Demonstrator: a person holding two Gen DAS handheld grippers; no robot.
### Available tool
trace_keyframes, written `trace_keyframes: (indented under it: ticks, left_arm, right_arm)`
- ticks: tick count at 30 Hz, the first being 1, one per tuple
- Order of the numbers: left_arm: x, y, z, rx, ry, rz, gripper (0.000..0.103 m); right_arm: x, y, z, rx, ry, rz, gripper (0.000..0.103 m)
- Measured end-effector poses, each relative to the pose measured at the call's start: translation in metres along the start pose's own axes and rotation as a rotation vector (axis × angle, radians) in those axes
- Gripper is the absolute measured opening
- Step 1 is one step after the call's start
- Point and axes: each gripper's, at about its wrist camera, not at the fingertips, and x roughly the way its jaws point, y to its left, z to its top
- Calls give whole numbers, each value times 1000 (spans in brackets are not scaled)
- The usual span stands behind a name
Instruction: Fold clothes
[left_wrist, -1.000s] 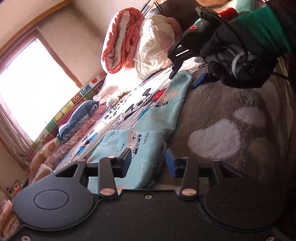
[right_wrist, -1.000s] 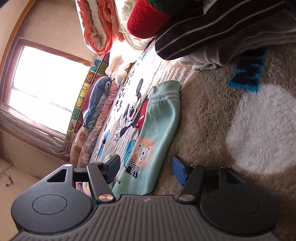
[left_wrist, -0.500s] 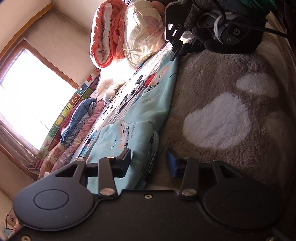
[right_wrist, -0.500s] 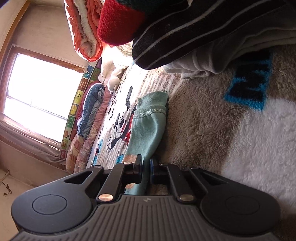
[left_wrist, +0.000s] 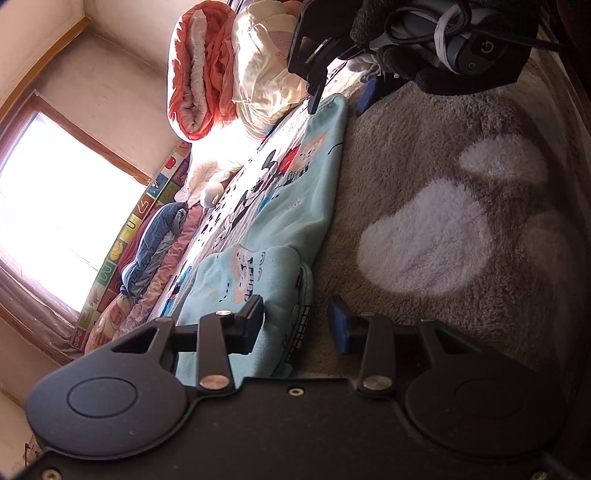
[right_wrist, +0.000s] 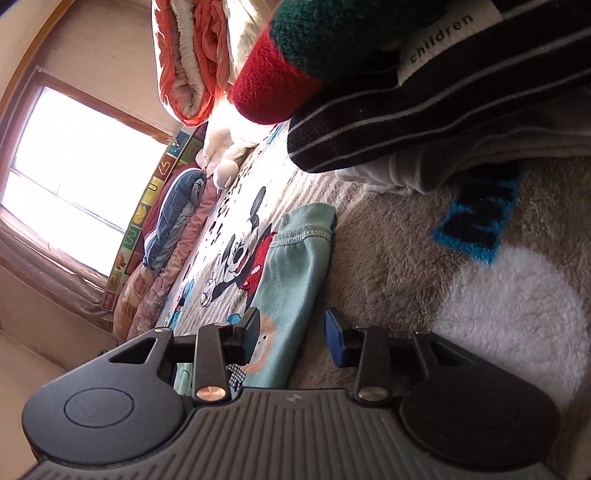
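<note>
The left gripper (left_wrist: 295, 323) stands open, its fingers straddling the folded-over end of the pale blue garment (left_wrist: 295, 206), likely to pinch that edge; the right gripper (right_wrist: 291, 338) gapes too, astride the far sleeve (right_wrist: 295, 266), holding nothing; the garment lies long and narrow on the printed blanket (right_wrist: 236, 229), along the brown rug (left_wrist: 424, 184); beyond, rolled bedding (left_wrist: 207, 70).

My right gripper (right_wrist: 291, 334) sits with jaws wide apart, nothing between them. The light blue printed garment (right_wrist: 295, 273) lies flat under my left finger, its stitched hem (right_wrist: 306, 233) far end. Brown-white plush rug (right_wrist: 424, 280) beside it; striped dark clothing (right_wrist: 424, 107) above.
</note>
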Motion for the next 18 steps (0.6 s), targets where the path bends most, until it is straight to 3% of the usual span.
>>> trace_keyframes:
  ticks: [4,7,8,9,14,18]
  left_arm:
    - [-1,-1,-1,-7,1,6,37]
    - [-1,-2,-2,-22,4,4,37]
    - [-1,-1,-2,-26,6,1,37]
    - [0,-1,-2,-29,6,-3,37]
    - [1,1,-2,-28,9,-11,36]
    - [3,6,-2,-43,18,-37,36]
  right_arm:
    - [10,9,-1,-46,10,-25,54]
    - [20,4,5,-5,17,-11,30]
    - [21,1,6,14,19,0,15]
    - [19,0,8,25,11,7,6]
    - [11,-9,16,82,-29,39,5]
    - [18,-12,16,59,9,-7,5]
